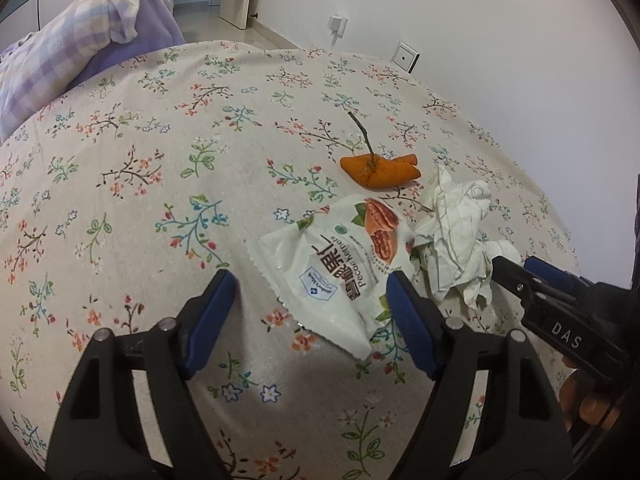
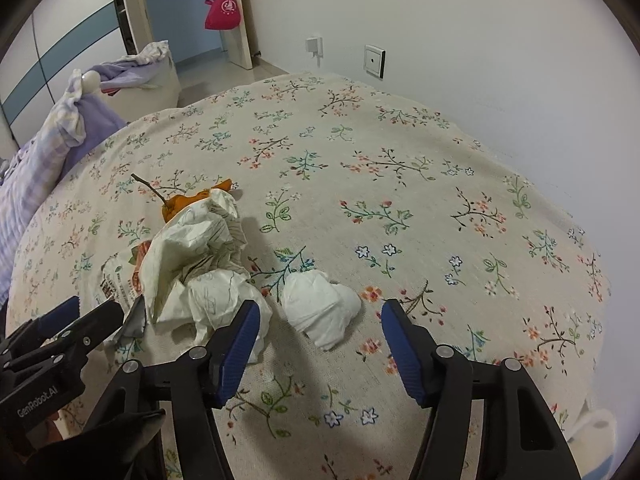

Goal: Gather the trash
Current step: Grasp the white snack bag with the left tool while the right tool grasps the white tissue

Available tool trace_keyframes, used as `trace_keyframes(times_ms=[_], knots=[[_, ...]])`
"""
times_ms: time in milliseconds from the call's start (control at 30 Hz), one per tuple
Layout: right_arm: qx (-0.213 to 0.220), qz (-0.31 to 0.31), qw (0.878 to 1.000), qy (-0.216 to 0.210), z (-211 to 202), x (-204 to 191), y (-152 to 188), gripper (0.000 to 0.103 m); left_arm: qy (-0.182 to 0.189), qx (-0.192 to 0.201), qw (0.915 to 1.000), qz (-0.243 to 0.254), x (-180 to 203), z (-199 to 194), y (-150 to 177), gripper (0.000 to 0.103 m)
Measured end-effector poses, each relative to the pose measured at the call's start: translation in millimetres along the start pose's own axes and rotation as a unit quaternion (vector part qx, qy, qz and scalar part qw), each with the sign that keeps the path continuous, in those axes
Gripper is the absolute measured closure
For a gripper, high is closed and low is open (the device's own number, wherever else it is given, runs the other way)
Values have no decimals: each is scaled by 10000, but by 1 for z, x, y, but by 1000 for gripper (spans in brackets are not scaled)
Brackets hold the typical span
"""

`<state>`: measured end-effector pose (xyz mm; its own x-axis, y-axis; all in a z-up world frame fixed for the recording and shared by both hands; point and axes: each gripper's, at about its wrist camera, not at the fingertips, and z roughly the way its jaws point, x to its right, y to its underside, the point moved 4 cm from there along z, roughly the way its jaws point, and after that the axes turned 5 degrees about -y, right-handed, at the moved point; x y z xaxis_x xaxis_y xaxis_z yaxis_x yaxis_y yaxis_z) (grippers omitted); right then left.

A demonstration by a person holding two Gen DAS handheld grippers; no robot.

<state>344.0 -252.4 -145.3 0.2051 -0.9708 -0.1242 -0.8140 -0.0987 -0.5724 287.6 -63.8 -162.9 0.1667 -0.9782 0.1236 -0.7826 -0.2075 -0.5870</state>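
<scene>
Straddling the snack wrapper point(image 1: 332, 276), left gripper point(image 1: 310, 300) gapes (right gripper point(image 2: 316, 334) wide too).

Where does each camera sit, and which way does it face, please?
Left wrist: on the left tongs, looking down at the pecan wrapper; the right tongs intrude.
Right wrist: on the right tongs, facing a white tissue wad.
Shared: crumpled paper, orange peel, floral bedspread.

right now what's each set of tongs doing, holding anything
Left tongs: open, empty, the snack wrapper lying between them.
Right tongs: open, empty, the white tissue wad just ahead between them.
</scene>
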Motion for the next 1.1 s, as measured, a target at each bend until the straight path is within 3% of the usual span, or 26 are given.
trace_keyframes(times_ms=[233, 500, 633, 800, 1100], knots=[[-65, -40, 9999, 97, 8, 2, 3, 54, -209, 84, 9997, 122, 2, 1, 0, 39], [-23, -89, 9999, 125, 11, -1, 1, 69, -265, 175, 9993, 187, 2, 1, -1, 61], [-22, -179, 9997, 134, 12, -7, 1, 78, -251, 202, 9992, 225, 3, 2, -2, 64], [-19, -255, 9995, 164, 13, -11, 0, 83, -100, 213, 9996, 146, 0, 2, -5, 75], [81, -318, 9989, 323, 1, -14, 0, 87, -5, 148, 9999, 75, -5, -5, -5, 83]])
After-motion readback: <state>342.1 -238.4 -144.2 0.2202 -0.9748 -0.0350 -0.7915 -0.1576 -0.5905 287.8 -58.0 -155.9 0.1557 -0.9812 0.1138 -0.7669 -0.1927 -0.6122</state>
